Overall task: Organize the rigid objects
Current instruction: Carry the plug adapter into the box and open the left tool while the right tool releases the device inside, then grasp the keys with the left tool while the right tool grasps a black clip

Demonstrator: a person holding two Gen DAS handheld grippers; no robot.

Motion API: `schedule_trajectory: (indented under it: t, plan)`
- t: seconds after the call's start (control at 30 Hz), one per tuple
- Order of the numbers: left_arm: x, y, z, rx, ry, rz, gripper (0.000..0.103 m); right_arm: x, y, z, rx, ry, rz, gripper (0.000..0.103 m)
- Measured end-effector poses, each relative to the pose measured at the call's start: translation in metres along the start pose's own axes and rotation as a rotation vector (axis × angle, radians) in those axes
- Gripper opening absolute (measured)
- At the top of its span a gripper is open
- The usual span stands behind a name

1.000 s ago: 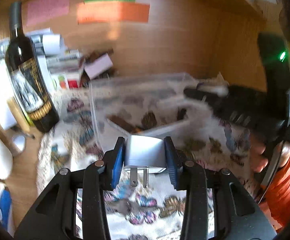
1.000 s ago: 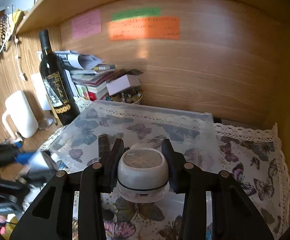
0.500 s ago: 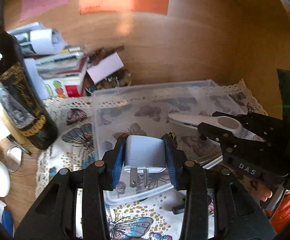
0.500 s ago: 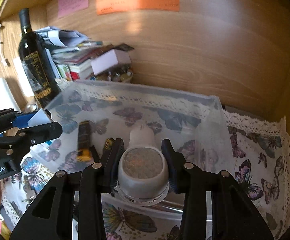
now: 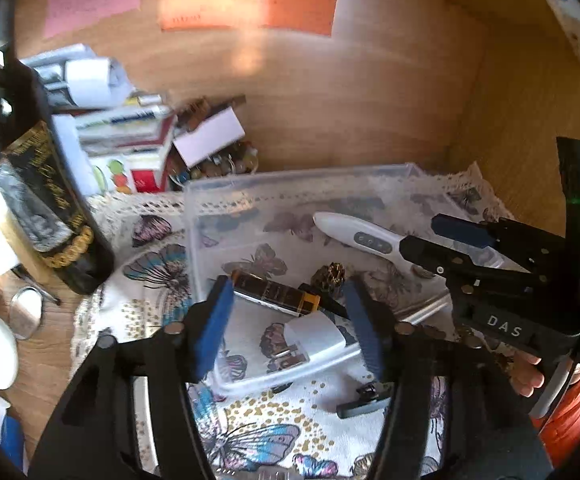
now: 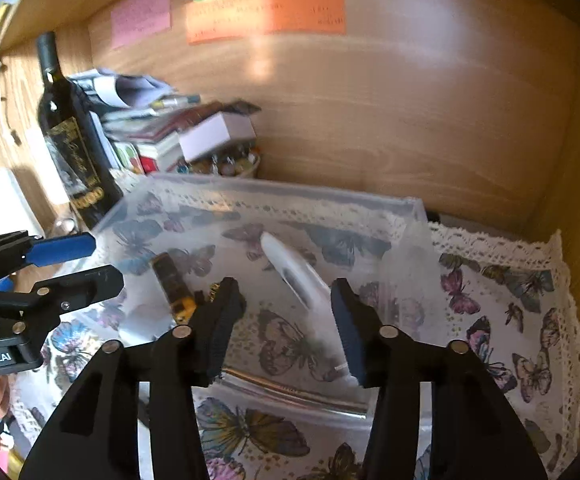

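A clear plastic bin (image 5: 250,184) (image 6: 409,208) sits on a butterfly cloth. My left gripper (image 5: 290,316) is open above its near edge; a white plug adapter (image 5: 317,338) lies in the bin between the fingers. My right gripper (image 6: 286,316) is open over the bin; a white handheld device (image 6: 297,276) (image 5: 359,234) lies below it, free of the jaws. A dark rectangular lighter with a gold end (image 5: 276,294) (image 6: 172,284) and a small dark clip (image 5: 331,276) also lie in the bin. The right gripper shows at the right of the left wrist view (image 5: 449,244).
A wine bottle (image 5: 38,184) (image 6: 74,152) stands left of the bin. Stacked books, papers and a white box (image 5: 210,140) lie behind it against the wooden back wall. A white mug (image 6: 2,208) stands far left. A small dark object (image 5: 363,400) lies on the cloth in front of the bin.
Both grippers have opened. The left one let go of the plug adapter and the right one let go of the white device; both now lie in the bin.
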State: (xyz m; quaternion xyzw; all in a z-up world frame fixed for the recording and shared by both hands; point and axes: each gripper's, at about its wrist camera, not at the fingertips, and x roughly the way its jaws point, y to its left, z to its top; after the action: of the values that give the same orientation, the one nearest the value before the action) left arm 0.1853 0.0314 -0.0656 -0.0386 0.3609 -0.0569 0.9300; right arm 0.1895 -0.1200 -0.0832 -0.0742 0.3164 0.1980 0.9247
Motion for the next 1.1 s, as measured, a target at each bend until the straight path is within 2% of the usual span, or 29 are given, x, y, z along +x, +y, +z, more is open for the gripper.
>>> schedule_trajectory:
  t: [0.17, 0.3, 0.5, 0.73, 0.87, 1.1]
  plan:
    - [-0.031, 0.002, -0.009, 0.020, -0.053, 0.019, 0.081, -0.031, 0.011, -0.001, -0.026, -0.058, 0.028, 0.053]
    - [-0.046, 0.005, -0.026, 0.035, -0.059, 0.040, 0.087, -0.046, 0.022, -0.006, -0.055, -0.080, 0.051, 0.055]
    - [-0.050, 0.018, -0.061, 0.007, -0.002, 0.048, 0.087, -0.050, 0.039, -0.023, -0.092, -0.062, 0.080, 0.055]
    - [-0.035, 0.030, -0.103, -0.022, 0.116, 0.063, 0.087, -0.042, 0.052, -0.048, -0.125, 0.009, 0.106, 0.056]
    - [-0.027, 0.033, -0.111, -0.031, 0.152, 0.049, 0.088, -0.031, 0.059, -0.060, -0.154, 0.059, 0.105, 0.056]
    - [-0.025, 0.030, -0.113, -0.005, 0.148, 0.049, 0.088, -0.012, 0.065, -0.068, -0.179, 0.131, 0.137, 0.056]
